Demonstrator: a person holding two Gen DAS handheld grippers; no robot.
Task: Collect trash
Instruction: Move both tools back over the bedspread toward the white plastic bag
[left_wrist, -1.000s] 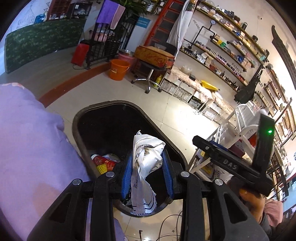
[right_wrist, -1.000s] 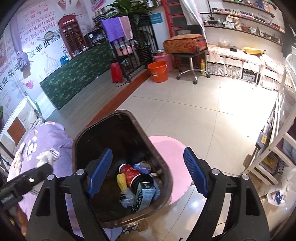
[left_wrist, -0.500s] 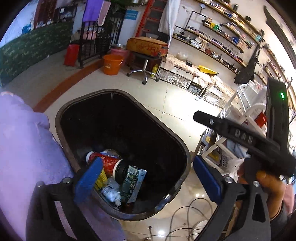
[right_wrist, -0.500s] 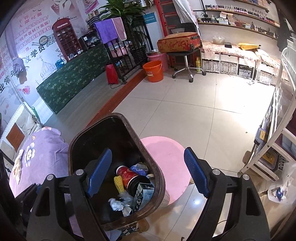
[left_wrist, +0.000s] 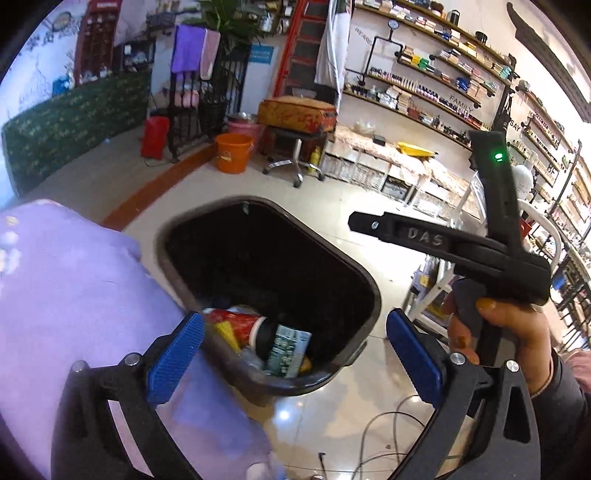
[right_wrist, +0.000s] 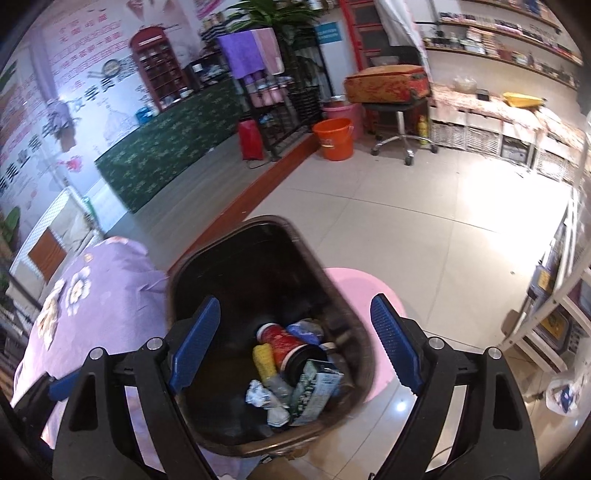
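A dark brown trash bin (left_wrist: 369, 295) (right_wrist: 340, 302) stands on the tiled floor beside a purple-covered table. Inside lie a red can (left_wrist: 236, 323) (right_wrist: 282, 341), a green carton (left_wrist: 286, 349) (right_wrist: 314, 387), a yellow piece (right_wrist: 264, 362) and crumpled white paper (right_wrist: 264, 397). My left gripper (left_wrist: 291, 362) is open and empty above the bin's near rim. My right gripper (right_wrist: 293, 350) is open and empty over the bin; its body shows in the left wrist view (left_wrist: 480, 251).
A purple floral cloth (left_wrist: 74, 295) (right_wrist: 92, 295) covers the table left of the bin. A pink round mat (right_wrist: 369, 295) lies right of it. A white rack (right_wrist: 554, 314), an orange bucket (right_wrist: 334, 138), a stool with a case (right_wrist: 391, 107) and floor cables (left_wrist: 388, 435) are around.
My left gripper opened and let go of the crumpled white paper, which now lies in the bin. Both grippers have drawn back slightly from the bin.
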